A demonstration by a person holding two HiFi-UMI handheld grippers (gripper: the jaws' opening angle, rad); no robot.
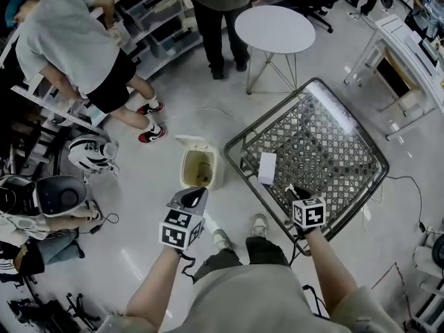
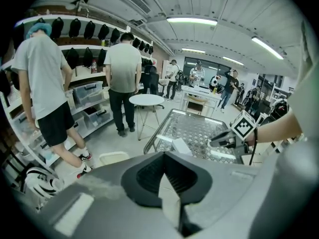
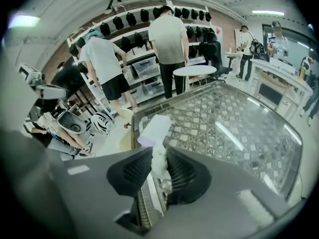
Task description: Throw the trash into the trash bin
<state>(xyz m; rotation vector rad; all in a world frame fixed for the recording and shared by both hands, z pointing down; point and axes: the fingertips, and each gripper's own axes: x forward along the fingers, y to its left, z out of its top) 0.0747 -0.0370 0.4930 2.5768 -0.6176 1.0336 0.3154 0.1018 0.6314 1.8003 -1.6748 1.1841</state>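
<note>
Right gripper view: right gripper [image 3: 159,156] has its jaws clamped on a white wad [image 3: 160,166], held above the near edge of the table [image 3: 239,128]. Left gripper [image 2: 163,171]: jaws look closed tip to tip, nothing clearly between them; the pale sliver behind is probably floor.

Step, as I judge it: trash in grip, not yet at bin. The bin [image 1: 184,168] sits on the floor [image 1: 156,186] just beside the table's left corner, lid up, something brownish inside.

Next move likely calls for carrying the wad left, off the table and over the bin mouth, then letting go. The mouth is narrow, so aim matters.

Surface: lattice-patterned glass in a metal frame, with a white box [image 1: 267,168] near the bin-side edge.

Room: busy, pale floor, shelves [image 1: 156,9], round table [image 1: 274,28], two people [image 1: 66,37] standing near.
</note>
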